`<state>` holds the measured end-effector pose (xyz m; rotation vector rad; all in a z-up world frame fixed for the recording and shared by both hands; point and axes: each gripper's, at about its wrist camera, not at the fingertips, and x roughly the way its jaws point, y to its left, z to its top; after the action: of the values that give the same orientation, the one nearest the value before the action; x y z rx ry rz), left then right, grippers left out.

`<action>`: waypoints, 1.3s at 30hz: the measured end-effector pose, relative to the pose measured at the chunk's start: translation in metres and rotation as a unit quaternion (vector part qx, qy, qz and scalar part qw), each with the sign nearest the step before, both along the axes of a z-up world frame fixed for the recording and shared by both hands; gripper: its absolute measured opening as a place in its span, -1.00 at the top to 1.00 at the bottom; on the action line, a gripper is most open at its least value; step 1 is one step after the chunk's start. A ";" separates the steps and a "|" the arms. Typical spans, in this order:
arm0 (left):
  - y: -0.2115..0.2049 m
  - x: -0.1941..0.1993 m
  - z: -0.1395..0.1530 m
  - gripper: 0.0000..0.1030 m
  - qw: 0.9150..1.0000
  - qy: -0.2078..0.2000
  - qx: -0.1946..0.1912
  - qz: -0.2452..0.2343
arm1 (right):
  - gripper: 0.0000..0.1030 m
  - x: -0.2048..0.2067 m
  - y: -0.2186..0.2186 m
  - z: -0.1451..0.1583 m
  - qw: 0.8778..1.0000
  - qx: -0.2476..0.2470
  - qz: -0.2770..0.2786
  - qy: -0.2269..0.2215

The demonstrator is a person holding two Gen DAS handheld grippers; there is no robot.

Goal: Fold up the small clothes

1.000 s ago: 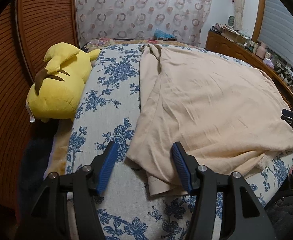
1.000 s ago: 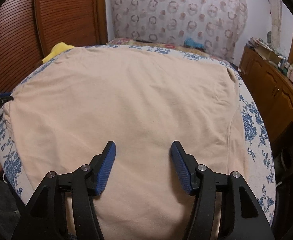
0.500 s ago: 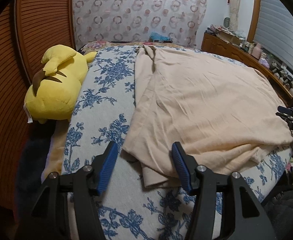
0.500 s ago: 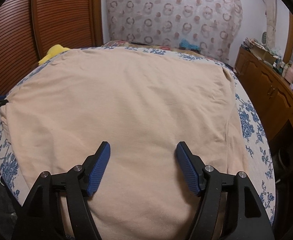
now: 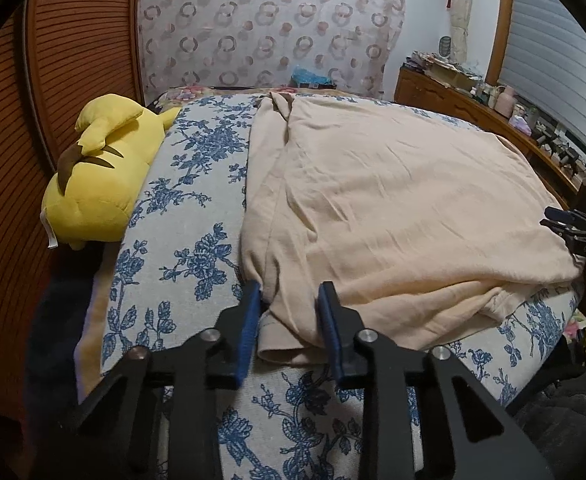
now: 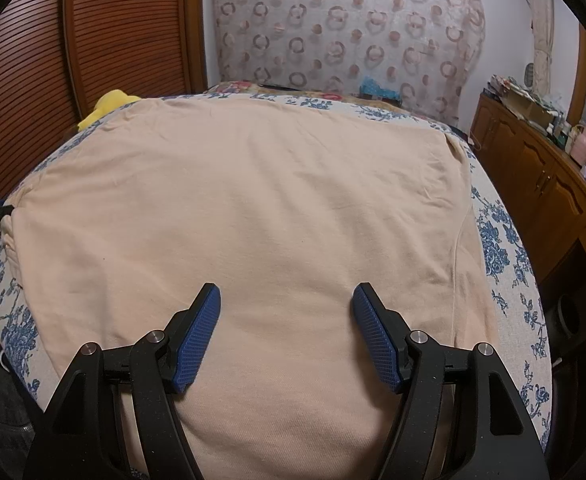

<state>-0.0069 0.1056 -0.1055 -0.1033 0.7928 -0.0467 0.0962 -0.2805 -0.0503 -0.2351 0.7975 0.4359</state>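
A beige garment (image 5: 393, 208) lies spread over a bed with a blue-flowered cover (image 5: 189, 240). My left gripper (image 5: 289, 292) is at the garment's near left corner. Its jaws are closing, with the bunched hem between the blue pads (image 5: 249, 328), and the cloth puckers toward them. In the right wrist view the same garment (image 6: 253, 200) fills the bed. My right gripper (image 6: 285, 296) stands open low over its near edge with nothing pinched. It also shows as a dark tip at the far right of the left wrist view, the right gripper (image 5: 565, 228).
A yellow plush toy (image 5: 101, 176) lies along the bed's left side by the wooden slatted wall (image 5: 73, 60). A wooden cabinet (image 6: 541, 184) with clutter on top runs along the right. A patterned curtain (image 5: 269, 20) hangs behind the bed.
My left gripper's jaws have narrowed onto the garment's corner, and the cloth now bunches between them. My right gripper's jaws have widened a little; it stays over the near edge.
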 end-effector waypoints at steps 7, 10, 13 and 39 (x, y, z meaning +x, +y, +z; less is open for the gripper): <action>-0.006 -0.002 0.002 0.92 1.000 -0.005 -0.001 -0.007 | -0.37 0.000 0.000 0.000 1.000 0.000 0.000 0.000; -0.006 -0.009 0.013 0.93 1.000 -0.027 -0.013 -0.004 | -0.37 0.000 0.000 0.000 1.000 0.000 0.000 0.000; -0.006 -0.013 0.026 0.93 0.999 -0.049 -0.017 -0.003 | -0.37 0.000 0.000 0.000 1.000 0.000 0.000 0.000; -0.034 0.007 0.058 0.94 0.995 -0.091 -0.025 -0.043 | -0.66 -0.010 -0.007 0.005 0.998 -0.015 -0.049 0.024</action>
<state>0.0001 0.0716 -0.0478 -0.1117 0.6141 -0.1550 0.0858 -0.2876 -0.0450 -0.2134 0.8594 0.3393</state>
